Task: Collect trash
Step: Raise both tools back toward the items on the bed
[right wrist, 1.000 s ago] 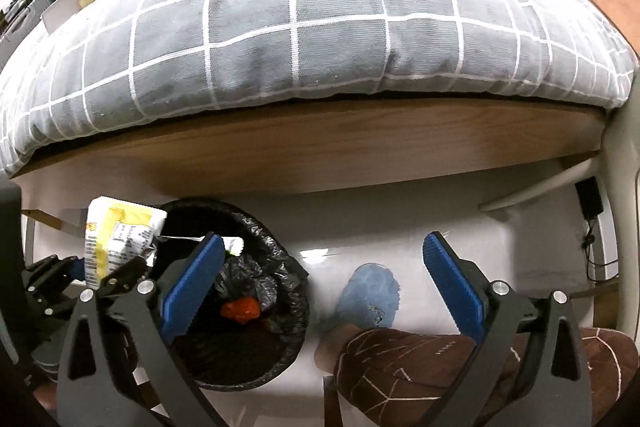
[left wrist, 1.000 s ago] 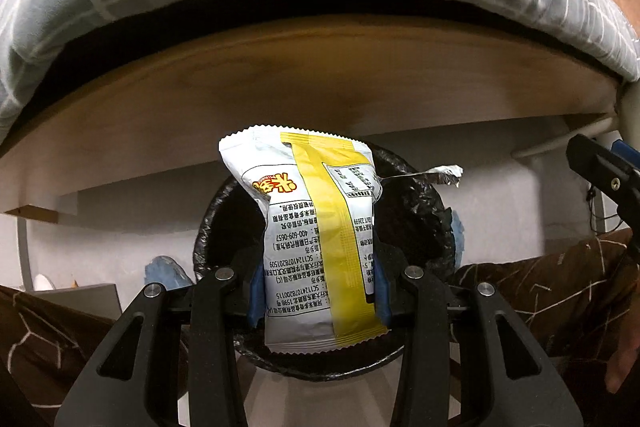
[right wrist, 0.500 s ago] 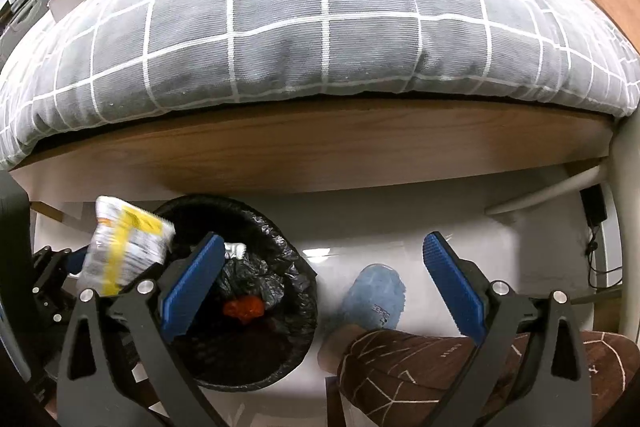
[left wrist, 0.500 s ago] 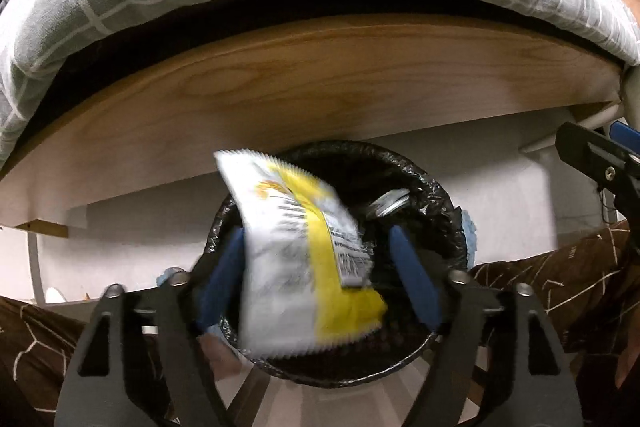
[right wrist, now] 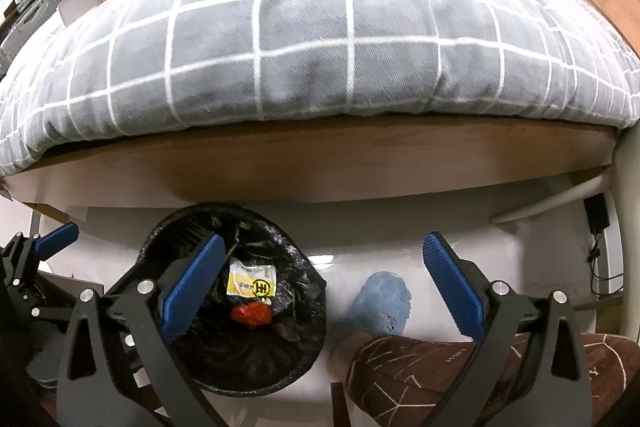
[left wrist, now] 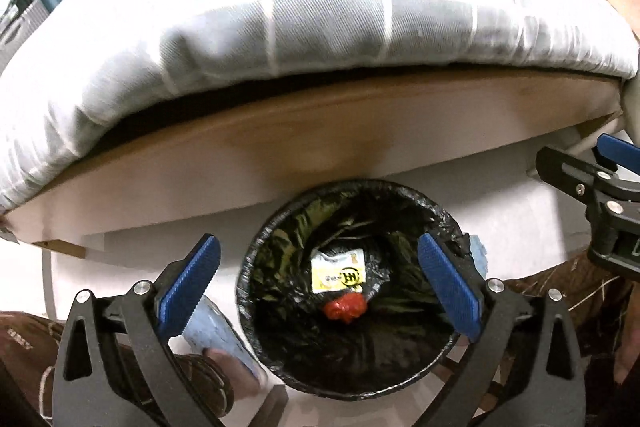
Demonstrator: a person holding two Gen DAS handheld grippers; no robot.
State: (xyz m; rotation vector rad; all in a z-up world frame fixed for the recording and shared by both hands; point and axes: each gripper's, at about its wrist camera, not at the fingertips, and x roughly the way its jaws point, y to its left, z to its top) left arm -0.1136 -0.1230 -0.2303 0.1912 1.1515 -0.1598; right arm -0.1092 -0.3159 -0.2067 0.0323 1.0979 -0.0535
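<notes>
Dropped from the opening left gripper (left wrist: 318,279), snack packet (left wrist: 339,271) lies in bin (left wrist: 256,251), long axis crosswise; right gripper (right wrist: 320,279) gapes empty.

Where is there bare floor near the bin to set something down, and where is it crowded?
Bare white floor lies between the bed frame and the blue slipper, right of the bin. Crowded: the bin holds a yellow packet and red wad; a leg fills the near floor.

left tool (left wrist: 318,271) jaws opening wide and empty; right tool (right wrist: 320,281) gapes wide, empty, angled downward.
</notes>
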